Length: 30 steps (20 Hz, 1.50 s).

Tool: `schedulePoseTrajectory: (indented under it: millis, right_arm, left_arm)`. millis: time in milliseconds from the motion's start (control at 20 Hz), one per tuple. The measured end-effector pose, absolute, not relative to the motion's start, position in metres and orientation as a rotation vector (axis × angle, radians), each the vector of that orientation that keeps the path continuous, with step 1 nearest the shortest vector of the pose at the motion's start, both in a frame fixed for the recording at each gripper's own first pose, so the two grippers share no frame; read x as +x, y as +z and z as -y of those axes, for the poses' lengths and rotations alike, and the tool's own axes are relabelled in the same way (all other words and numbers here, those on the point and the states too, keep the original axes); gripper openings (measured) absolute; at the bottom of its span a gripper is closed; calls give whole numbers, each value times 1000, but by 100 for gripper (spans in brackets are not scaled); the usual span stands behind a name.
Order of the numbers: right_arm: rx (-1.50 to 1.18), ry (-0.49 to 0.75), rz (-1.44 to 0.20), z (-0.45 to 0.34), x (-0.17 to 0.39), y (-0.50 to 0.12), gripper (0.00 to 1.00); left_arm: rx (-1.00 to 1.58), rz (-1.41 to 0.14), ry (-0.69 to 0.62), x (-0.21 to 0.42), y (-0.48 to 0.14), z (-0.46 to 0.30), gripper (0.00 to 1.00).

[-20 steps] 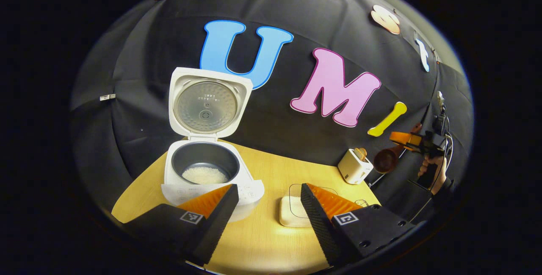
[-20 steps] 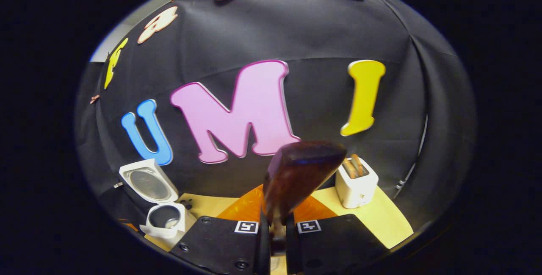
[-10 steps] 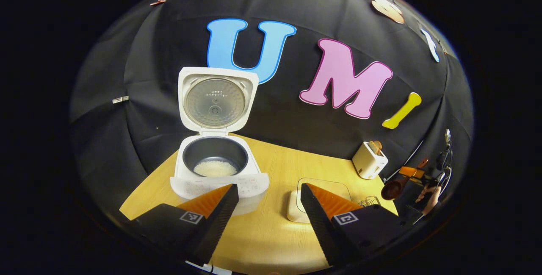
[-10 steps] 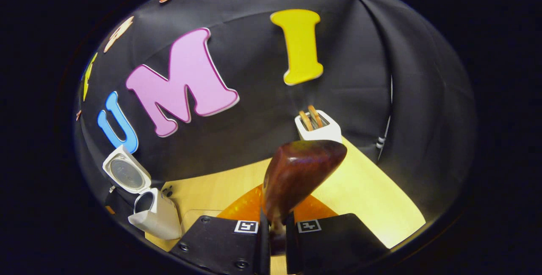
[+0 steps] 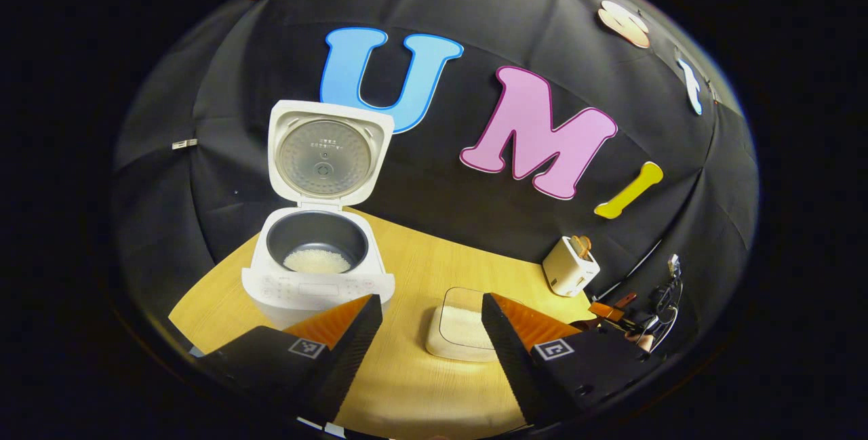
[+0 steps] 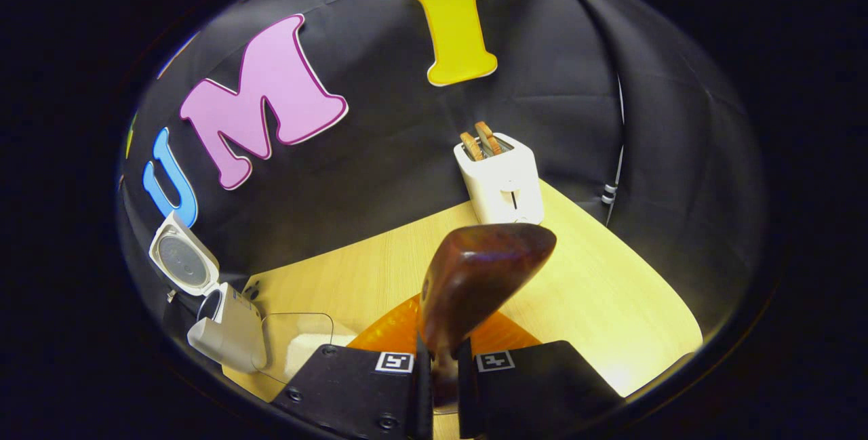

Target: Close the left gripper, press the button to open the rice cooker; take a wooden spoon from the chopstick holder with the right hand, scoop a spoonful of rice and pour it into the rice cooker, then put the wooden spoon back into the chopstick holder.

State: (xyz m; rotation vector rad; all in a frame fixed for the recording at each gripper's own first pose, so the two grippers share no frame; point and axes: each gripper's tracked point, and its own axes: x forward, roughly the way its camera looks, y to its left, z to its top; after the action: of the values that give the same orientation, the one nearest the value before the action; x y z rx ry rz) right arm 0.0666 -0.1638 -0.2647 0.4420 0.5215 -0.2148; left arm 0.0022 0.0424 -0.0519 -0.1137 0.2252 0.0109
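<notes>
While the left gripper (image 5: 431, 321) hangs wide open, the right gripper (image 6: 444, 372) pinches a dark brown wooden spoon (image 6: 475, 284) above the light wooden table (image 6: 597, 297).

A staged recording booth: black cloth wall (image 5: 475, 223) behind a wooden table (image 5: 420, 386) holding kitchen appliances.

The right claw (image 6: 439, 372) grips the wooden spoon (image 6: 475, 284) by its handle, bowl raised before the chopstick holder (image 6: 503, 179); the open rice cooker (image 6: 227, 328) stands far left of it.

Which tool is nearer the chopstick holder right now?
Right. The right tool faces the chopstick holder with the wooden spoon; the left tool hovers by the rice cooker.
</notes>
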Motion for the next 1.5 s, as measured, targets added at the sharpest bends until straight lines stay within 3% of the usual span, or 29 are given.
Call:
schedulePoseTrajectory:
  millis: [250,300,350,550,600,650,700,900,950,1500]
  right_arm:
    - [436,-230,-572,159,63,-294,19]
    - [437,-235,-584,158,61,-300,7]
    - [442,-241,-594,158,60,-303,19]
    - [461,-259,-603,158,61,-308,23]
    - [463,-265,-599,158,61,-305,23]
    - [463,-275,-601,159,60,-303,14]
    - [459,-284,-603,159,57,-299,36]
    - [454,-315,-613,157,39,-285,71]
    - [454,-327,-607,157,34,-279,98]
    - [478,-535,-536,176,-51,-236,99]
  left_arm:
    - [-136,-227,43,-5,-54,-52,96]
    - [-134,-224,44,-5,-52,-54,96]
    - [-134,-222,45,-5,-52,-56,96]
    - [-170,-206,29,2,-40,-61,96]
    - [-172,-199,26,4,-36,-64,95]
    - [-167,-192,21,6,-32,-66,96]
    - [-158,-182,18,9,-27,-71,96]
    - [-108,-129,42,24,-3,-98,96]
    - [-90,-120,62,27,1,-107,96]
    - [10,93,150,82,130,-194,95]
